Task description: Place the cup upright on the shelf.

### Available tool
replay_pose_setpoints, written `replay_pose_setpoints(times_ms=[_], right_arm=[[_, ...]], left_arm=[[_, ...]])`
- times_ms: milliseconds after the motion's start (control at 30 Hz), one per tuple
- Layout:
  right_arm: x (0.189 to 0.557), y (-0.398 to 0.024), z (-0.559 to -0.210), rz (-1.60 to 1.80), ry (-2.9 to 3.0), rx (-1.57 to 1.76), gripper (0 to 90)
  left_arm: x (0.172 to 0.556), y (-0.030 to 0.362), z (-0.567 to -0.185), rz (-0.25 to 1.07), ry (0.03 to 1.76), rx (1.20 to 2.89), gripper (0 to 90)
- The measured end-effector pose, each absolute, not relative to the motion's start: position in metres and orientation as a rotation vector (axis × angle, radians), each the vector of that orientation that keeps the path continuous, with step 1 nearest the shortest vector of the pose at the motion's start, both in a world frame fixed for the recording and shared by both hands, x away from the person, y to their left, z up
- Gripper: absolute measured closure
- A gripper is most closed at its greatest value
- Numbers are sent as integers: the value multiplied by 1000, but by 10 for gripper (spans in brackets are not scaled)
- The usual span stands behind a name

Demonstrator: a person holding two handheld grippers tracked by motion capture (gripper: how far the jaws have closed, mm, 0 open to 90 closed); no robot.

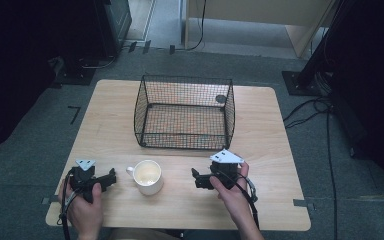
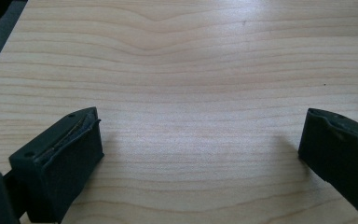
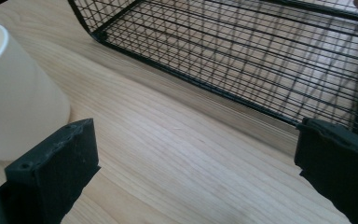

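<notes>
One wooden table [image 1: 105, 130] carried one black wire basket [image 1: 185, 112] at the centre of the high view and one cream mug [image 1: 147, 176] just below it, handle pointing left. Two grippers flanked the mug. The left gripper [image 1: 111, 178], lower left, had its jaws spread wide over bare wood. The right gripper [image 1: 196, 178], lower right of centre, was equally wide, empty, near the basket's front edge. Cables [image 1: 310, 107] lay on the grey floor at right.
</notes>
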State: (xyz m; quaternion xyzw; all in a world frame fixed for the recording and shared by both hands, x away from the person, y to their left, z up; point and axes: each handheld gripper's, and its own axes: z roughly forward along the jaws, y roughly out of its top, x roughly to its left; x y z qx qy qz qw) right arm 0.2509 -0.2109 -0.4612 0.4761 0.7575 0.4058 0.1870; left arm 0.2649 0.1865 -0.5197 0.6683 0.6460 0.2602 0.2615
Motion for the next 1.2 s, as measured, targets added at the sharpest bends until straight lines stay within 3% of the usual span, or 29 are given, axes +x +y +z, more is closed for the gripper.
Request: replay_pose_setpoints(times_ms=[1200], right_arm=[[249, -115, -453, 1293, 2359, 1154, 0]], left_arm=[[265, 186, -520, 704, 1749, 1809, 0]])
